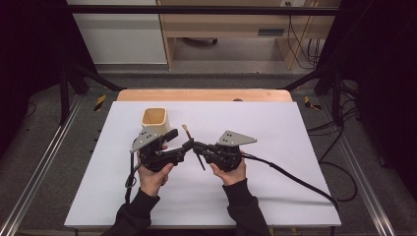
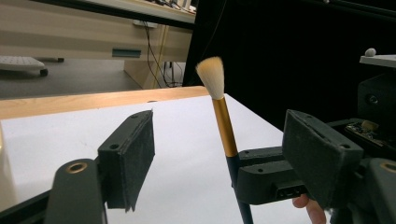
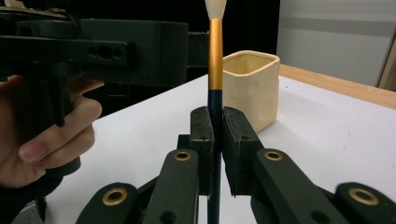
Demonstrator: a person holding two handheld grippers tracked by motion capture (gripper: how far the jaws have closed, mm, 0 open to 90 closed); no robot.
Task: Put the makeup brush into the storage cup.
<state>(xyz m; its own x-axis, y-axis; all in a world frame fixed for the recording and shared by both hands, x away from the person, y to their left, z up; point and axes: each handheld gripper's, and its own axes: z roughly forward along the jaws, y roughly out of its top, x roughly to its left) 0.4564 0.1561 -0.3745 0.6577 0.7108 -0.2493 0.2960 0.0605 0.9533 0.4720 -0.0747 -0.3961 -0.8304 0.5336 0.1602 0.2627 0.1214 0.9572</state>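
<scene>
A makeup brush (image 3: 215,60) with a dark handle, gold ferrule and pale bristles stands upright between the jaws of my right gripper (image 3: 215,140), which is shut on its handle. In the high view the brush (image 1: 193,146) slants above the table between both hands. My left gripper (image 2: 219,154) is open, and the brush (image 2: 223,121) and the right gripper's jaws sit between its two pads without touching them. A cream square cup (image 1: 155,121) stands upright just beyond the left gripper (image 1: 183,147), and the same cup (image 3: 251,86) shows behind the brush.
The white table top (image 1: 275,123) has a wooden strip along its far edge. Each gripper trails a black cable, the right one (image 1: 300,182) crossing the mat toward the front right corner. Black frame posts stand at both sides.
</scene>
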